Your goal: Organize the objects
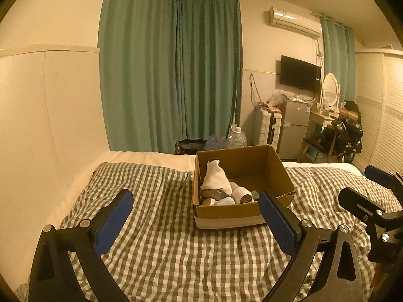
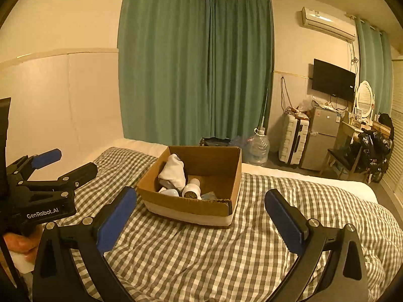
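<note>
While both tongs hang spread and empty over the checked bed cover (image 1: pixel 163 239), the left tongs (image 1: pixel 195 216) and right tongs (image 2: pixel 201 214) face the cardboard box (image 2: pixel 191 209) in the middle of the bed. Best approach, I'd say: come in low and pick 1 item at a time. Inside lie rolled white socks (image 1: pixel 215 181), pale and soft.

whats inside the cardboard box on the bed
The cardboard box holds a white sock lying over a brownish item, plus pale rolled items beside it. Whatever lies beneath them, and behind the near wall, is hidden.
</note>
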The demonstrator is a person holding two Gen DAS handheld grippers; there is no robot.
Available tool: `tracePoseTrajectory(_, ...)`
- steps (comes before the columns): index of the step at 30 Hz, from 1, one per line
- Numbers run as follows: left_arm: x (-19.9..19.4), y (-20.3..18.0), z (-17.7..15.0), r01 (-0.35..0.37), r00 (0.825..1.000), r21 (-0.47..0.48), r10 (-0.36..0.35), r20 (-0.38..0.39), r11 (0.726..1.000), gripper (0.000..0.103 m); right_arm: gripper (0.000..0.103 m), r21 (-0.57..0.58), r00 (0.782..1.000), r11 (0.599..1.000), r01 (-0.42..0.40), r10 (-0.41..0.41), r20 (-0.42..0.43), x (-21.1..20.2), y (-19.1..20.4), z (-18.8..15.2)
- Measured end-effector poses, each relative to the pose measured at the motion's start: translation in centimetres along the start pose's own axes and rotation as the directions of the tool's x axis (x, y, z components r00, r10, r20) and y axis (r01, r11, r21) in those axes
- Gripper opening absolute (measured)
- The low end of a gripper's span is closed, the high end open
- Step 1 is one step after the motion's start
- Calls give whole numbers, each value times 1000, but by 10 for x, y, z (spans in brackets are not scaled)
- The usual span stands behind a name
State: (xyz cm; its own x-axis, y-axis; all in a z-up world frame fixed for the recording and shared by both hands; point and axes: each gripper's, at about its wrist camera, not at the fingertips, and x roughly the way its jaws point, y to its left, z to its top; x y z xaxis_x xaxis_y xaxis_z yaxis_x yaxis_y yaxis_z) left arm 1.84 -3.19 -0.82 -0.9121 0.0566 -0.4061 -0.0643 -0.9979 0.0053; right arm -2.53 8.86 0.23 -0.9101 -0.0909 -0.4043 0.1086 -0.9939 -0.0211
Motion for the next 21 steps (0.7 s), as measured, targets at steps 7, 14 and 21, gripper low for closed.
tracePoseTrajectory(7, -4, -2, 1, -4, 1000, -1, 4, 16, 1000, 102, 102, 15, 1000, 1000, 2, -2, -8, 2, -5, -1)
tracePoseTrajectory(14, -11, -7, 2, -16, 999, 13, 16, 35, 1000, 102, 102, 14, 1000, 1000, 16, -16, -13, 0, -6, -2)
tracePoseTrajectory(21, -11, -12, 2, -24, 999, 28, 23, 32, 999, 102, 102, 28, 1000, 999, 27, -27, -9, -2, -13, -3)
